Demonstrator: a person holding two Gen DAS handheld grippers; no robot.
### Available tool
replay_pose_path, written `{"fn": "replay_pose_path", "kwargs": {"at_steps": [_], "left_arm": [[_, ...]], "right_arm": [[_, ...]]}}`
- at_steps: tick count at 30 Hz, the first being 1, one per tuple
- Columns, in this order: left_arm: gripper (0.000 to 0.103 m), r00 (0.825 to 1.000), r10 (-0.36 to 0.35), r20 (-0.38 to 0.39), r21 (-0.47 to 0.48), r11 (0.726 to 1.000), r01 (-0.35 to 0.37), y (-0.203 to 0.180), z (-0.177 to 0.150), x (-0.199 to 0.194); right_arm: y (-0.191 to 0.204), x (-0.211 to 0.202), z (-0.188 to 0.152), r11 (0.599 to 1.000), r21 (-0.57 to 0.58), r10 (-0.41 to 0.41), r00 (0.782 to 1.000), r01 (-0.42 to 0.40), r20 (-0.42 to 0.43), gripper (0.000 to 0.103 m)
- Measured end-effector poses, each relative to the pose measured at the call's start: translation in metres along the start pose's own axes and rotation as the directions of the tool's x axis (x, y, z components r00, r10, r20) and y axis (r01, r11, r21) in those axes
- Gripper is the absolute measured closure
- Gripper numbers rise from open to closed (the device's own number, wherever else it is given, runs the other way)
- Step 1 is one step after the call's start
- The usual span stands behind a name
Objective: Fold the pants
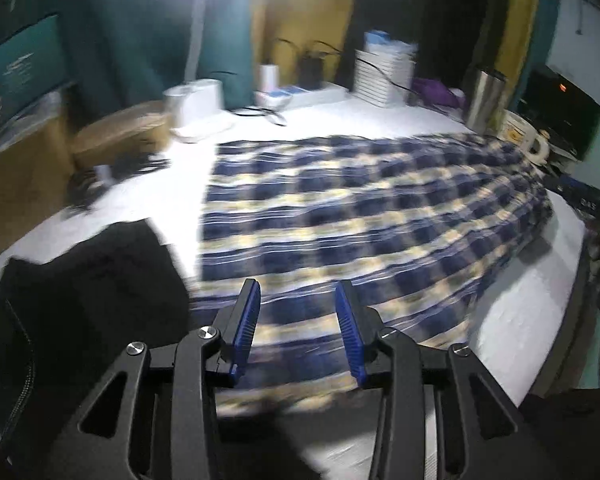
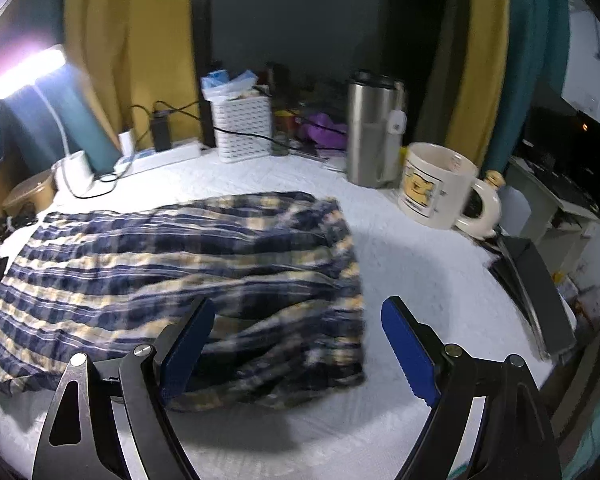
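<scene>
Blue, navy and cream plaid pants (image 1: 360,208) lie spread flat on a white table (image 1: 148,196). My left gripper (image 1: 298,292) is open and empty, hovering over the near edge of the pants. In the right wrist view the pants (image 2: 172,264) stretch to the left, with a bunched end at the right. My right gripper (image 2: 298,312) is wide open and empty, just above that bunched end. Both views are motion-blurred.
A cream mug (image 2: 436,184), a steel flask (image 2: 372,128), a white slatted basket (image 2: 242,126) and cables stand along the table's back edge. A dark cloth (image 1: 100,280) lies left of the pants. A lamp (image 2: 28,72) shines at the left.
</scene>
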State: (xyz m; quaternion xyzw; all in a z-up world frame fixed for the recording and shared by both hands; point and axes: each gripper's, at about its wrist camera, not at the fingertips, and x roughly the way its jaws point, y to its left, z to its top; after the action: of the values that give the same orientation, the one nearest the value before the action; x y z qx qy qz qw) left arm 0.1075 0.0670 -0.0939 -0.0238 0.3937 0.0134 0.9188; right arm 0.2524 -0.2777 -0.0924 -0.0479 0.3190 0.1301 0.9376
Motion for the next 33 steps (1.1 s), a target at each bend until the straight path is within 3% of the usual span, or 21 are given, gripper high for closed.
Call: {"fn": "replay_pose_path", "kwargs": {"at_steps": [6, 10, 13, 21, 27, 33], "left_arm": [[0.065, 0.992, -0.104, -0.071, 0.037, 0.994, 0.106, -0.042, 0.000, 0.035], [0.065, 0.990, -0.081, -0.115, 0.062, 0.994, 0.089, -0.051, -0.009, 0.047], [0.065, 0.990, -0.075, -0.117, 0.069, 0.994, 0.083, -0.050, -0.013, 0.043], [0.064, 0.985, -0.045, -0.165, 0.083, 0.995, 0.060, -0.032, -0.001, 0.036], [0.064, 0.992, -0.049, -0.116, 0.117, 0.991, 0.063, -0.024, 0.043, 0.048], [0.064, 0.990, -0.103, -0.094, 0.157, 0.981, 0.117, -0.038, 0.085, 0.077]], "right_arm": [[0.046, 0.017, -0.002, 0.990, -0.116, 0.074, 0.997, -0.076, -0.016, 0.016], [0.069, 0.035, -0.019, 0.972, -0.234, 0.006, 0.996, -0.025, -0.085, 0.016], [0.063, 0.041, -0.033, 0.973, -0.230, -0.010, 0.989, -0.024, -0.144, 0.017], [0.037, 0.017, -0.053, 0.980, -0.198, -0.032, 0.985, -0.002, -0.167, 0.016], [0.039, -0.005, -0.023, 0.985, -0.173, -0.009, 0.997, -0.005, -0.080, 0.016], [0.063, 0.015, 0.016, 0.985, -0.167, 0.042, 0.999, -0.047, -0.029, 0.016]]}}
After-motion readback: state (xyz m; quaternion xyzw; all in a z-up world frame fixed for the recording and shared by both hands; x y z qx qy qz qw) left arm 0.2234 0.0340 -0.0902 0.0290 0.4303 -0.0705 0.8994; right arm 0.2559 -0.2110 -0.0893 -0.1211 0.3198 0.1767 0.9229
